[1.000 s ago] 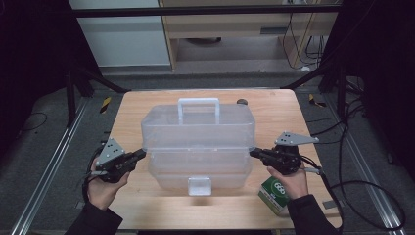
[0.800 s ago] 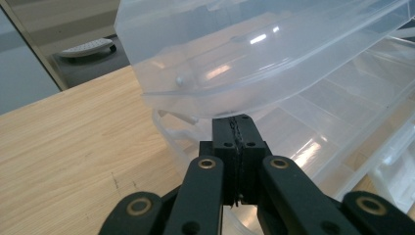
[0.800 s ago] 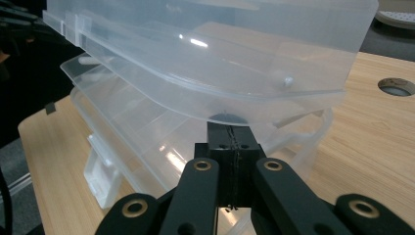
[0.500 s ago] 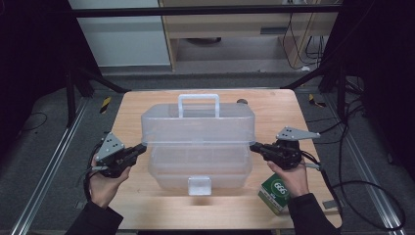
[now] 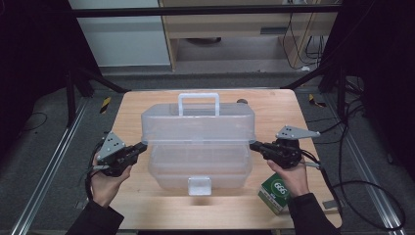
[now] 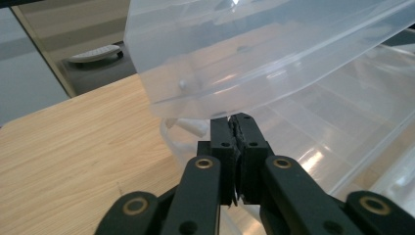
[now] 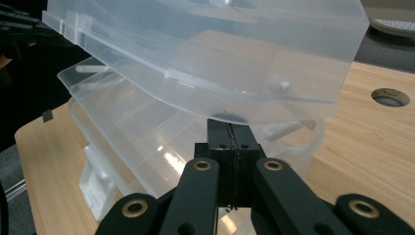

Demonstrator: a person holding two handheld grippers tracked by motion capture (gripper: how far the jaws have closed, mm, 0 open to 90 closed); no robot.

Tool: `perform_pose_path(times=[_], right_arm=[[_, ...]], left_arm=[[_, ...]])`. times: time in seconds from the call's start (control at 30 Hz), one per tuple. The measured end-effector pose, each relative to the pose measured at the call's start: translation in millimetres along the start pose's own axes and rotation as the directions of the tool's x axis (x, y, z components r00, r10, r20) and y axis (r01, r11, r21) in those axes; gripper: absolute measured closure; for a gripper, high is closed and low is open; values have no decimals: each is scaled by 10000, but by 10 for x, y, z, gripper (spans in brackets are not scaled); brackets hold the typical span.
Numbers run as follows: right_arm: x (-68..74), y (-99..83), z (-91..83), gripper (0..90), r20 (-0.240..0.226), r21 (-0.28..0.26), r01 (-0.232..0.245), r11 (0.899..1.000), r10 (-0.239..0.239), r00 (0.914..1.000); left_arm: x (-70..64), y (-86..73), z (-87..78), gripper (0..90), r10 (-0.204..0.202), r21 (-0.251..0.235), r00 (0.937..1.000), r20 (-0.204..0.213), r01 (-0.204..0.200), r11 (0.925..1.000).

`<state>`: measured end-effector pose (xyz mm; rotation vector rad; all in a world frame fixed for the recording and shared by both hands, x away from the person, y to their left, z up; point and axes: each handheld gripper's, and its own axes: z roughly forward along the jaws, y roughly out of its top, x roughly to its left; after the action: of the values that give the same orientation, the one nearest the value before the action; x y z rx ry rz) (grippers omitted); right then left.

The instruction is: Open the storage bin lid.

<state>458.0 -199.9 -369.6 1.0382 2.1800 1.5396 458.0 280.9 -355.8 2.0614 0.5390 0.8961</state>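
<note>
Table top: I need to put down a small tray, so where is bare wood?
Bare wood lies left of the clear box, beyond the left gripper, and at the far right corner. The front right is crowded by the green carton and the right gripper.

The right gripper (image 7: 232,128) comes up from the bottom, its two black jaws pressed tight together — no gap between them. Their tips sit right under the edge of a clear plastic lid (image 7: 205,54), which is tilted up. Below the lid lies the clear box (image 7: 142,142) on the wooden table (image 7: 372,142). Far right, there is a round hole (image 7: 390,97) in the table.
</note>
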Motion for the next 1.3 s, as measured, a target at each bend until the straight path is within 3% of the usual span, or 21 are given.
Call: perform_pose_path(times=[0.1,0.27,0.43,0.63,1.0,1.3], right_arm=[[5,-3,1,900,-12,40,26,10000,-26,10000],[8,-3,2,900,-12,71,34,10000,-34,10000],[12,-1,6,900,-35,91,73,9999,-72,10000],[22,3,13,900,-83,122,88,9999,-87,9999],[21,3,21,900,-140,140,61,9999,-59,9999],[20,-16,41,891,61,346,153,9993,-155,9999]], left_arm=[[31,-51,-4,814,81,111,9997,-215,-79,9999],[21,-81,0,680,-243,76,9967,-775,249,9997],[19,-60,31,599,-111,9,9970,-771,112,9999],[3,-39,83,577,-270,-263,9956,-892,248,9993],[11,33,169,603,145,-441,9952,-963,-188,9989],[7,33,136,624,142,-427,9945,-1040,-187,9989]])
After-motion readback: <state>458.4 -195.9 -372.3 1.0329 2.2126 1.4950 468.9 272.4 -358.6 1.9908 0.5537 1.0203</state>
